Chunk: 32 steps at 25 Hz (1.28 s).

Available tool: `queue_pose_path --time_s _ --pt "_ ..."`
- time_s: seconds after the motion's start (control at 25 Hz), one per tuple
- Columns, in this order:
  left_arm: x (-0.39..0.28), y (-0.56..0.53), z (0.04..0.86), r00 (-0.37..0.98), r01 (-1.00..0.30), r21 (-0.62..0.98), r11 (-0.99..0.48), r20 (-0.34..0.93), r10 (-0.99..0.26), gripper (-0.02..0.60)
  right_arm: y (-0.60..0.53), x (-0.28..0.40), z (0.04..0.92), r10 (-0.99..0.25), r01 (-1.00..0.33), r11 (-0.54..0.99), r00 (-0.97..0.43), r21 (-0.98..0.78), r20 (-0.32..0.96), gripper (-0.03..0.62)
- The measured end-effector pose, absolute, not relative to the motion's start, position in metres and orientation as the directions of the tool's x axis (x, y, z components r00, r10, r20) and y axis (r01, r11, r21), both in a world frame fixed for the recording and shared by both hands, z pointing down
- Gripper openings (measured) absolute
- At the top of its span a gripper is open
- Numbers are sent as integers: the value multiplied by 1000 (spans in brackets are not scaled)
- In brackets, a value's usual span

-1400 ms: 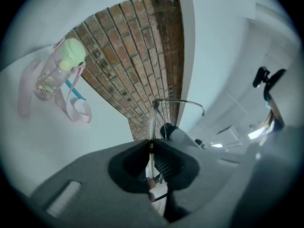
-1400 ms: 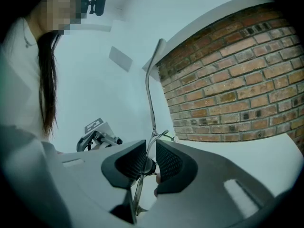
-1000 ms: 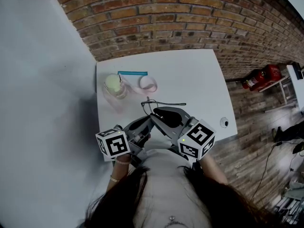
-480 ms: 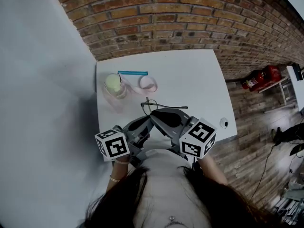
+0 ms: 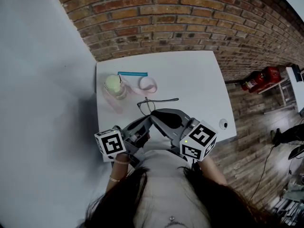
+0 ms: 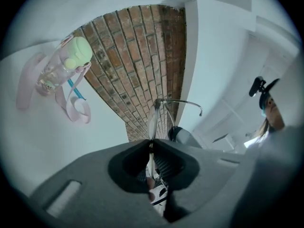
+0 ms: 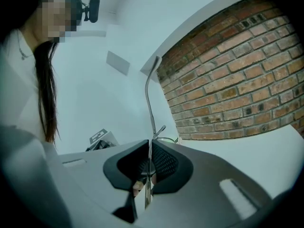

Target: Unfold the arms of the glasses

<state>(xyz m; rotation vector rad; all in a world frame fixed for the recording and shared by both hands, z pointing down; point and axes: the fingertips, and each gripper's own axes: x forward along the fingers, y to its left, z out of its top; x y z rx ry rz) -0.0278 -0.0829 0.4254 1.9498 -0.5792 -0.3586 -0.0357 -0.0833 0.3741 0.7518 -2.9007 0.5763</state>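
I hold a gripper in each hand, close to my body, over the near edge of a white table. Both are clamped on a pair of thin metal glasses, which hangs in the air between them, just beyond their tips.

My left gripper has its jaws pressed together on the front frame. In the left gripper view the frame rises straight out of the closed jaws, and one arm of the glasses branches off its top toward the right and ends in a small downward curve.

My right gripper is also closed, pinching a slim arm of the glasses. In the right gripper view this wire stands up from the jaws and bends slightly at its far tip.

From the head view, the two grippers meet nose to nose, the left one coming in from the left, the right from the right. A lens rim sits just past their tips, and one arm stretches out to the right above the tabletop.

Farther back on the table's left side stand a clear bottle with a pale green lid, a pink strap looped beside it, and a blue strip. A brick wall runs behind the table.
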Motion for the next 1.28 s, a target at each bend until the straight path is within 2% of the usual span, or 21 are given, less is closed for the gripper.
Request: queue_pose_path --time_s 0.16,0.36,1.28 --pt "-31 -84 427 834 -224 911 -346 -4 -551 23 -82 -34 369 -457 -487 814 -873 -316 168 26" --pt "-30 -80 430 818 -152 959 -241 -15 -575 23 -82 -30 362 -468 -491 817 -871 -303 148 25" --pt "-31 -83 423 803 -17 981 -194 -102 -587 23 -80 -18 347 -490 -491 824 -868 -283 79 26"
